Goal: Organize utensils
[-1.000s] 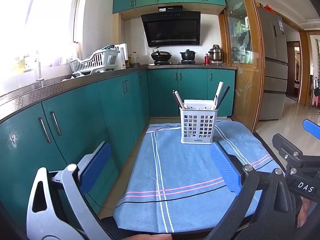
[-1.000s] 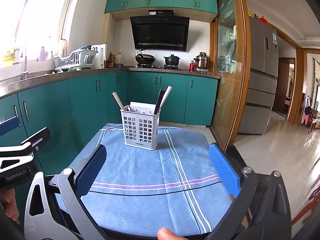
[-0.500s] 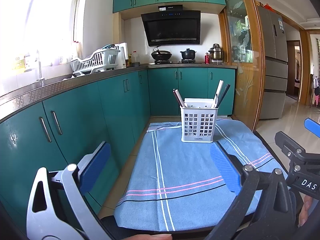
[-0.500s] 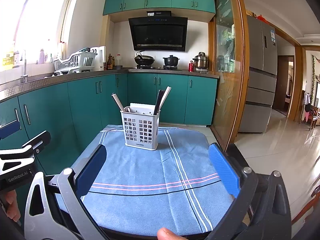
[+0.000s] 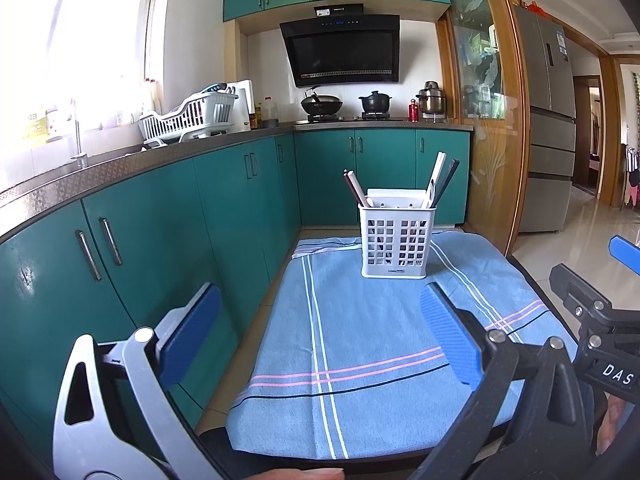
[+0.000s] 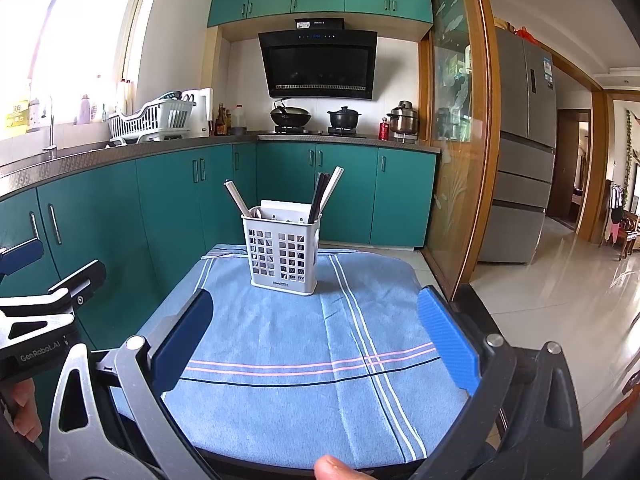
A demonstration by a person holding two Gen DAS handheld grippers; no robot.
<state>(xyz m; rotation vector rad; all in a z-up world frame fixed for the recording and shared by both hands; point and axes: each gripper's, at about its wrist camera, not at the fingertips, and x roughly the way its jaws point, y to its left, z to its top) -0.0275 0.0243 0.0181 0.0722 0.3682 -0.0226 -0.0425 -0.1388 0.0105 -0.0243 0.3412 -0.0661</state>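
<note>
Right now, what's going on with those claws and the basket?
Left gripper open, empty. Right gripper open, empty. Utensil holder upright on blue cloth. Nothing between.

1 utensil holder (image 5: 396,240), 1 blue cloth (image 5: 360,340), 2 pots (image 5: 375,101).

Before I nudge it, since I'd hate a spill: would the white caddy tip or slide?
The caddy looks like thin perforated plastic, so probably light. It is taller than wide, with utensils leaning above its rim, so a high push may tip it. The cloth beneath could bunch rather than let it slide.
</note>
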